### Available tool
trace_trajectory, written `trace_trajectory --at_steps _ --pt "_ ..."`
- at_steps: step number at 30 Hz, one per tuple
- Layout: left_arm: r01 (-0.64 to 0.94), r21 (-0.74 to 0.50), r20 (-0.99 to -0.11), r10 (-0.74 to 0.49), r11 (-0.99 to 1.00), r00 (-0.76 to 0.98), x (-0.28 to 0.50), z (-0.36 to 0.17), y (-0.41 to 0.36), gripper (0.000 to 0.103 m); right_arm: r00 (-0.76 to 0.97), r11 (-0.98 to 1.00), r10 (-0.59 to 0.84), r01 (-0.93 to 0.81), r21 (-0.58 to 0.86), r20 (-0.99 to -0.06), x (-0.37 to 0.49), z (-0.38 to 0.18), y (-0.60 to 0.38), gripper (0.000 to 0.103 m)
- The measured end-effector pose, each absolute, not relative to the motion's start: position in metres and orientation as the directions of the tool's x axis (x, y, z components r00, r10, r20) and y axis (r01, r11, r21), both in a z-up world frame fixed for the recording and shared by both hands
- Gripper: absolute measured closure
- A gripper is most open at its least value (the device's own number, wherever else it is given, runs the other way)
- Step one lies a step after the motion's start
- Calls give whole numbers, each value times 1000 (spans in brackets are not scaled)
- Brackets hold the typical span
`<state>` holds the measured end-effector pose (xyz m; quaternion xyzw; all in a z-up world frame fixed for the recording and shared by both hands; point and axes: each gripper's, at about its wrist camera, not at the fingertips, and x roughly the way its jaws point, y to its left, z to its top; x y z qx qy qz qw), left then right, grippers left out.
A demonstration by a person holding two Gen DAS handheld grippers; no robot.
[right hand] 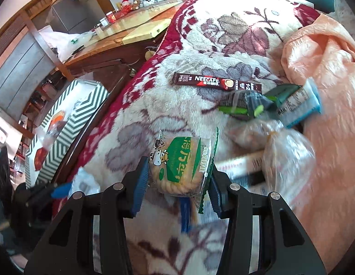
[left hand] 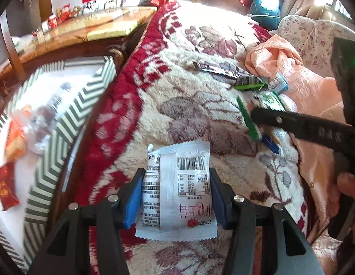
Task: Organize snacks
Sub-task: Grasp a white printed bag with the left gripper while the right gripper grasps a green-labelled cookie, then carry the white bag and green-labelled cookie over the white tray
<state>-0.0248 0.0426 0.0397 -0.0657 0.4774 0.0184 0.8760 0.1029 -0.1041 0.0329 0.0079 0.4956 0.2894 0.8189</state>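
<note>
My left gripper (left hand: 175, 194) is shut on a white snack packet (left hand: 177, 190) with a barcode, held just above the fluffy floral blanket (left hand: 195, 52). My right gripper (right hand: 177, 178) is shut on a green-and-clear biscuit packet (right hand: 182, 165) with a cartoon cow. In the left wrist view the right gripper's black finger (left hand: 292, 123) reaches in from the right over the snack pile. A brown Nescafe stick (right hand: 217, 83), green wrappers (right hand: 244, 107), a blue packet (right hand: 301, 105) and a clear bag (right hand: 285, 149) lie on the blanket. A box with green-and-white chevron walls (left hand: 85, 96) sits left, holding several snacks.
A wooden table (right hand: 122, 39) with small items stands beyond the box. A peach quilt (right hand: 326, 73) is bunched up on the right of the bed. A hand (left hand: 347, 188) holds the right gripper's handle at the right edge of the left wrist view.
</note>
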Motion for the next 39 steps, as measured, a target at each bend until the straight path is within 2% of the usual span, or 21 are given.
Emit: trace_trajectory --at_steps 11,39 --pt "-158 -40 -809 61 987 585 -33 59 58 47 349 815 497 -503 289 -794 74 49 -98 56" --pt "-345 -12 -760 216 938 613 -42 89 145 47 271 722 526 -643 255 -806 55 63 -15 56"
